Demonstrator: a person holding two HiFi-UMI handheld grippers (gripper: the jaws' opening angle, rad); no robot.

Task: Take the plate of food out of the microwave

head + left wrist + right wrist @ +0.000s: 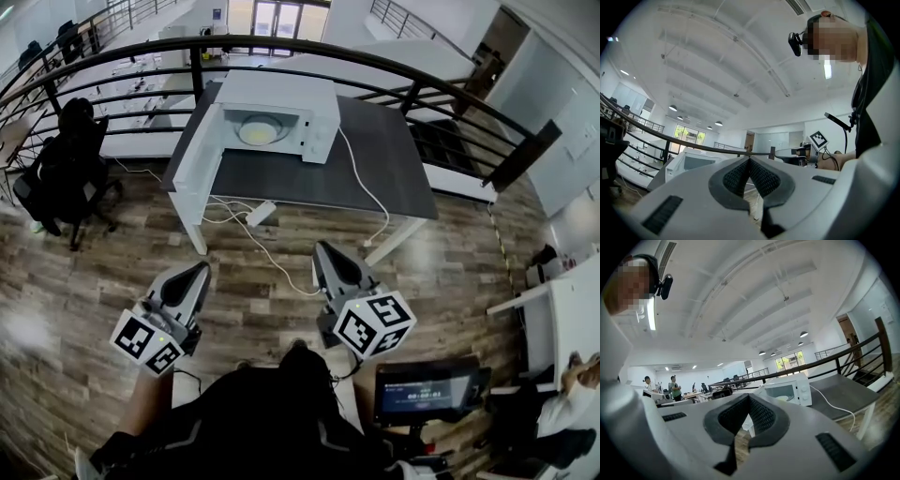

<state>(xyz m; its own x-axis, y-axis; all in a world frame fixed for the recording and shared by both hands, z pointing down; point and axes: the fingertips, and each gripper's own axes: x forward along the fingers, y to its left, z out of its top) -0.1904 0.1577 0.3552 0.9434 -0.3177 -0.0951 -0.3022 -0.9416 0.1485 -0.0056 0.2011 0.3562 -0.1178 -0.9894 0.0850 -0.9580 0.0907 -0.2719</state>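
A white microwave (281, 117) stands on a dark table (384, 169) well ahead of me, its door (199, 164) swung open to the left. Inside lies a pale plate of food (258, 130). My left gripper (202, 269) and right gripper (322, 247) hang low over the wooden floor, far short of the table, both shut and empty. In the left gripper view the shut gripper (749, 159) points toward the microwave (696, 161). The right gripper view has the gripper (749, 397) closed, with the microwave (790, 389) and plate (783, 398) beyond.
A white cable (361, 183) runs from the microwave down to a power strip (261, 213) on the floor. A black office chair (61, 169) stands at the left. A dark curved railing (394, 70) runs behind the table. A small screen (427, 389) sits near my right side.
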